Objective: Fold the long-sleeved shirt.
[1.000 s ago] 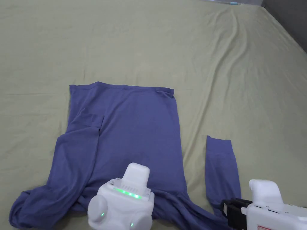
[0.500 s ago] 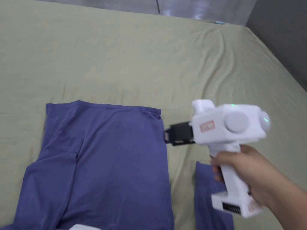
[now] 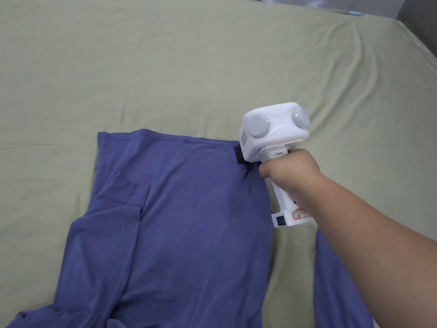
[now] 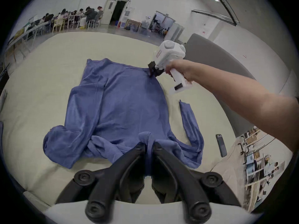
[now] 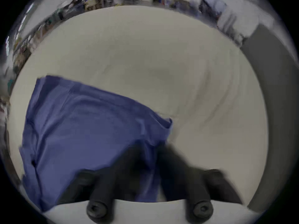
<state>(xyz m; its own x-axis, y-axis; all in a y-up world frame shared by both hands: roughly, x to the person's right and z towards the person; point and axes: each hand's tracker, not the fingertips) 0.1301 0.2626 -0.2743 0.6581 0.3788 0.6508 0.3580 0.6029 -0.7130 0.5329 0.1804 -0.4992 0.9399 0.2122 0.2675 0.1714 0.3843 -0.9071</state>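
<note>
Head view first: the blue long-sleeved shirt [image 3: 183, 222] is laid out flat on a pale green bed sheet [image 3: 213, 64], hem toward the far side. The right gripper [image 3: 240, 153] is held out over the hem's far right corner, black jaws touching the fabric there, gripped from behind by the right hand [image 3: 288, 171]. How the jaws stand can't be made out from here, since they're mostly hidden behind the white body. One sleeve [image 3: 337, 286] is seen lying apart to the right of the torso.

Left gripper view: the left gripper [image 4: 149, 145] is closed on a bunched bit of the shirt [image 4: 126, 108] at the near edge, around the collar area, with cloth pinched between both jaws. The right gripper [image 4: 151, 70] is seen far off at the hem corner. A phone [image 4: 221, 145] is lying on the sheet [image 4: 48, 62] off to the right. People are seated at tables [image 4: 72, 17] in the background.

Right gripper view: blurry, but the hem corner of the shirt [image 5: 90, 130] is seen running down between the right gripper's [image 5: 149, 148] jaws. Whether it's actually clamped can't be told.
</note>
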